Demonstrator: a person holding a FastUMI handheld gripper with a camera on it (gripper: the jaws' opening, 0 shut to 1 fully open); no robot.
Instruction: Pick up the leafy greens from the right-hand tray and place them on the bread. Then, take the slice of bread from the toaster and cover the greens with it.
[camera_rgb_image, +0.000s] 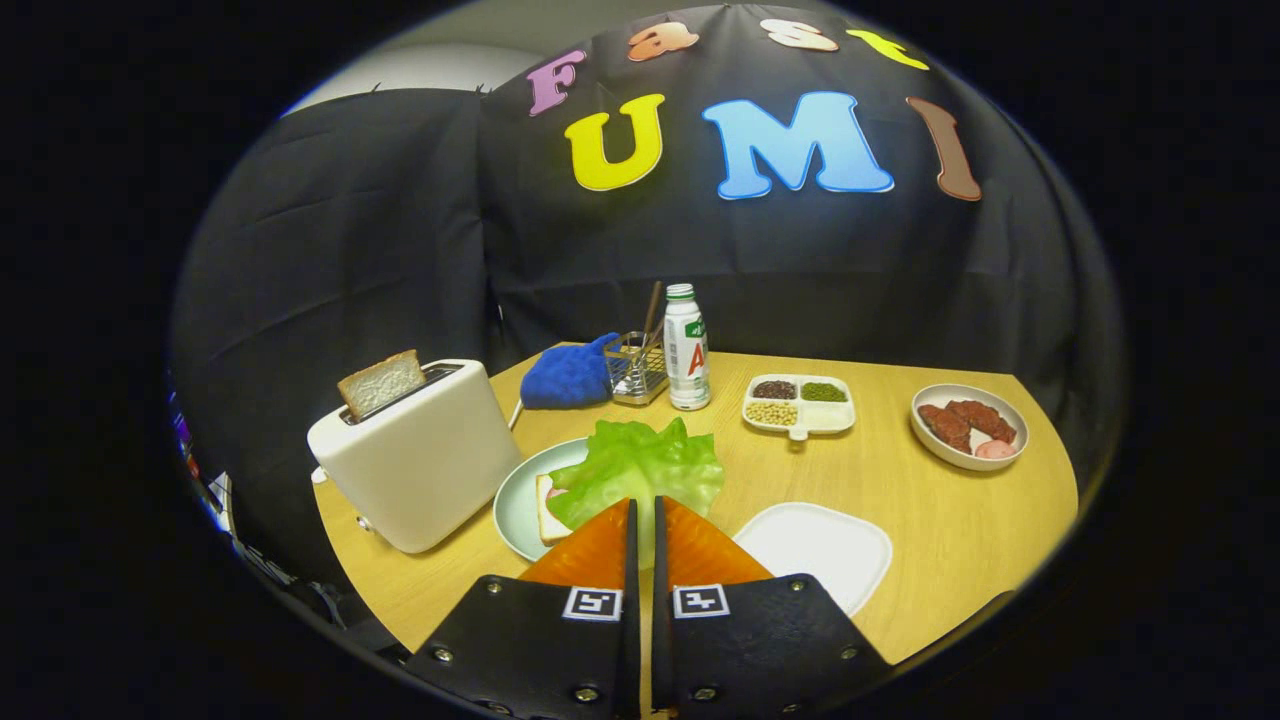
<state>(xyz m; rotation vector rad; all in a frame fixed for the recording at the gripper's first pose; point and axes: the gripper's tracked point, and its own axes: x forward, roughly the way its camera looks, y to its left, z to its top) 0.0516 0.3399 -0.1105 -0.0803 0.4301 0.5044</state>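
A green lettuce leaf (640, 462) is pinched between my two fingers, with my gripper (645, 503) shut on its near edge. The leaf hangs over a pale round plate (515, 500) just ahead of the fingers and to their left. On that plate lies a slice of bread (547, 512) with a bit of pink filling, mostly hidden under the leaf. Left of the plate stands a white toaster (420, 460), and a slice of bread (380, 383) sticks up out of its slot. A white tray (815, 545) lies bare just right of the fingers.
Beyond the plate are a blue mitt (568, 375), a wire holder (636, 365) and a white bottle (686, 350). Further right sit a divided dish of beans (798, 405) and a bowl of sliced meat (968, 425). The wooden table (950, 520) ends close on the right and near side.
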